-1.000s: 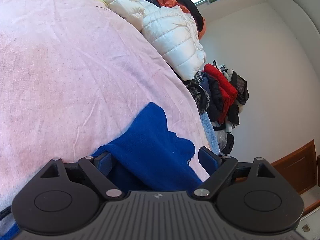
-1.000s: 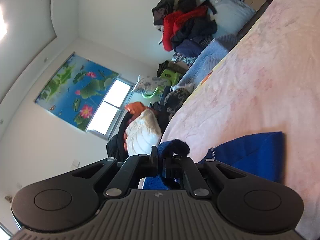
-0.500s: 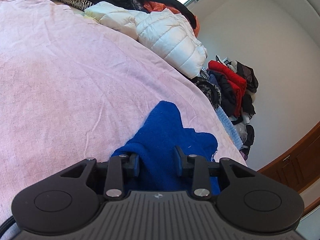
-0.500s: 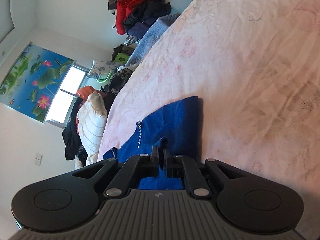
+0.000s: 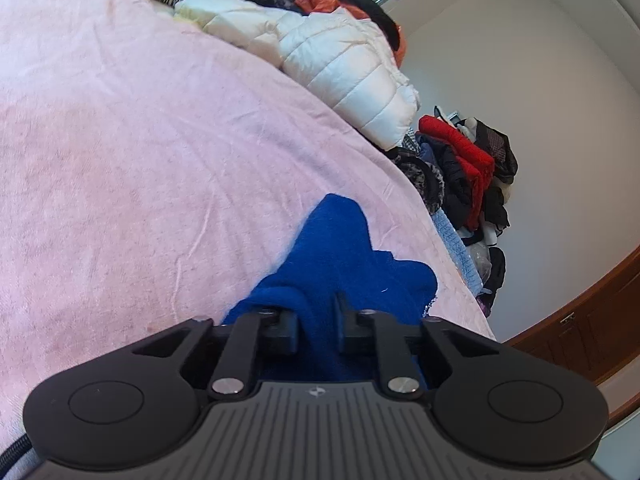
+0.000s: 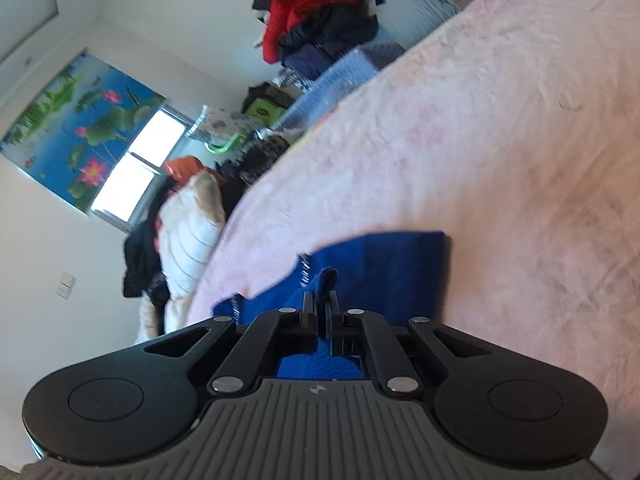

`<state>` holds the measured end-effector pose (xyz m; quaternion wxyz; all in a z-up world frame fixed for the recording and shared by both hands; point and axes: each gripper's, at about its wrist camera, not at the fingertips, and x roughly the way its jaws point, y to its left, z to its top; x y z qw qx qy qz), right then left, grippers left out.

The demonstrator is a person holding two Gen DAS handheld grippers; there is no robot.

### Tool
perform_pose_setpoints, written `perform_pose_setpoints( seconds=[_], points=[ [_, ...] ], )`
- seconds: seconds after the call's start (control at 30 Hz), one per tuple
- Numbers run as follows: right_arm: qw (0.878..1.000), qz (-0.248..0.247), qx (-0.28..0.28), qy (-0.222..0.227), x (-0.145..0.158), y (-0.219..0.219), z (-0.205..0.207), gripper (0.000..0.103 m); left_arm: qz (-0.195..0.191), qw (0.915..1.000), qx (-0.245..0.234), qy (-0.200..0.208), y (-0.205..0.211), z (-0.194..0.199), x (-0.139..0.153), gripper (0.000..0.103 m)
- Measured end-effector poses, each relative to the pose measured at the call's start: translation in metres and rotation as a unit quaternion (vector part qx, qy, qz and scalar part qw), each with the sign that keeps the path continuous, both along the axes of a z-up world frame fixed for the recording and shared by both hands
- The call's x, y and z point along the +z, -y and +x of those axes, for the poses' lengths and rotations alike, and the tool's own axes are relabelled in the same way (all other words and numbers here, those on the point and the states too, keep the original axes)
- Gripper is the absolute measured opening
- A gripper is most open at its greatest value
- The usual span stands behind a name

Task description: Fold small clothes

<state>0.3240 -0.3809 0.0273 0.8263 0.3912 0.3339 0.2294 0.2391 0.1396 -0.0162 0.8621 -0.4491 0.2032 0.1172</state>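
In the left wrist view our left gripper has just been closing and now pinches a thick fold of the blue garment, which lies on the pink bedspread near its edge, well short of the white puffer jacket; we reckon such a bunched bite could drag extra layers along and spoil the fold. In the right wrist view our right gripper, tilted slightly down towards the bedspread, is clamped on a thin pinch of that garment's edge, and we judge so shallow a hold might slip free if pulled.
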Motion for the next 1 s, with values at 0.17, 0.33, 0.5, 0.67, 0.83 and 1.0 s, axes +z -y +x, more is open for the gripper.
perform_pose_setpoints(
  seconds=[0.17, 0.33, 0.5, 0.67, 0.83, 1.0],
  points=[
    [0.996, -0.042, -0.024, -0.080, -0.032, 0.020, 0.023, 0.009, 0.006, 1.0000, 0.000, -0.001, 0.002, 0.000, 0.001, 0.014],
    [0.997, -0.020, -0.034, -0.073, -0.044, 0.021, 0.013, 0.024, 0.007, 1.0000, -0.005, 0.002, 0.002, 0.001, 0.002, 0.016],
    [0.997, -0.038, -0.035, -0.059, -0.034, 0.022, 0.001, 0.045, 0.024, 0.9995, -0.014, 0.012, 0.006, 0.001, 0.004, 0.031],
    [0.996, -0.065, 0.003, -0.062, -0.031, 0.002, -0.011, 0.042, 0.049, 0.9981, -0.027, 0.024, 0.014, 0.001, 0.010, 0.053],
    [0.992, -0.121, 0.006, -0.034, -0.023, -0.016, -0.021, 0.013, 0.055, 0.9978, -0.029, 0.024, 0.016, 0.002, 0.011, 0.055],
    [0.995, -0.096, 0.006, -0.022, -0.011, -0.005, -0.032, 0.012, 0.054, 0.9978, -0.028, 0.024, 0.016, 0.002, 0.011, 0.055]
  ],
)
